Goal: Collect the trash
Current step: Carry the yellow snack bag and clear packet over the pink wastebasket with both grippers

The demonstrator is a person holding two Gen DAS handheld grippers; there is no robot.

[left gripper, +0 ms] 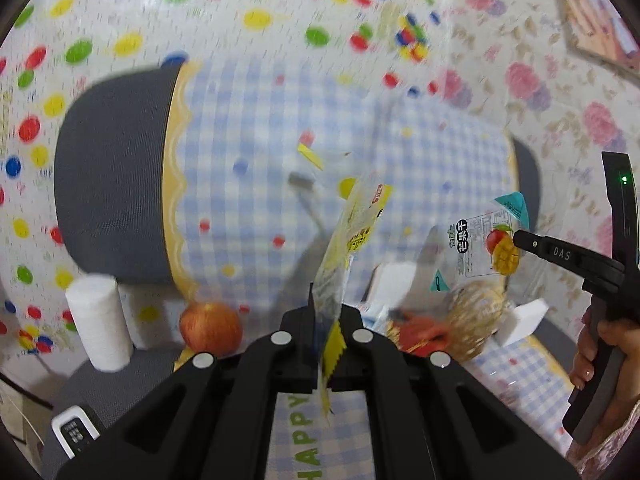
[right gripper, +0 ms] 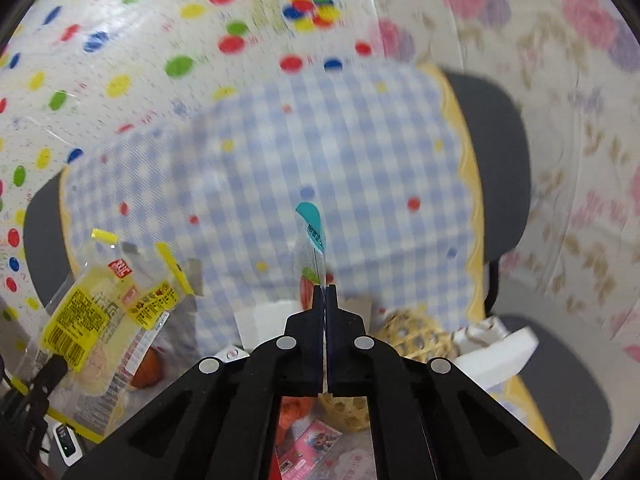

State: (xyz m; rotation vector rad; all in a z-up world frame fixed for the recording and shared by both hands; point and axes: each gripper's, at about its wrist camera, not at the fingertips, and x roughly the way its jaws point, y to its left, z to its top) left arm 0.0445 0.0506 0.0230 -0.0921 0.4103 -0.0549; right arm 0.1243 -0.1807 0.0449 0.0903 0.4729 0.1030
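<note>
My left gripper (left gripper: 327, 310) is shut on the lower end of a clear and yellow snack wrapper (left gripper: 358, 220), which stands up from its fingers. The right wrist view shows that wrapper (right gripper: 100, 312) at the lower left, pinched by the left gripper (right gripper: 56, 362). My right gripper (right gripper: 325, 290) is shut on a clear mango snack bag with a teal corner (right gripper: 314, 232), seen edge-on. In the left wrist view the right gripper (left gripper: 520, 238) holds that bag (left gripper: 480, 246) by its side, above the clutter. A hand (left gripper: 600, 340) grips its handle.
A blue checked cloth (left gripper: 280, 140) covers a grey chair (left gripper: 112, 176). Below lie an apple (left gripper: 210, 330), a white roll (left gripper: 100, 320), a wicker ball (left gripper: 476, 316), a red packet (left gripper: 420, 334), a white foam block (left gripper: 524, 320) and a pink card (right gripper: 316, 440).
</note>
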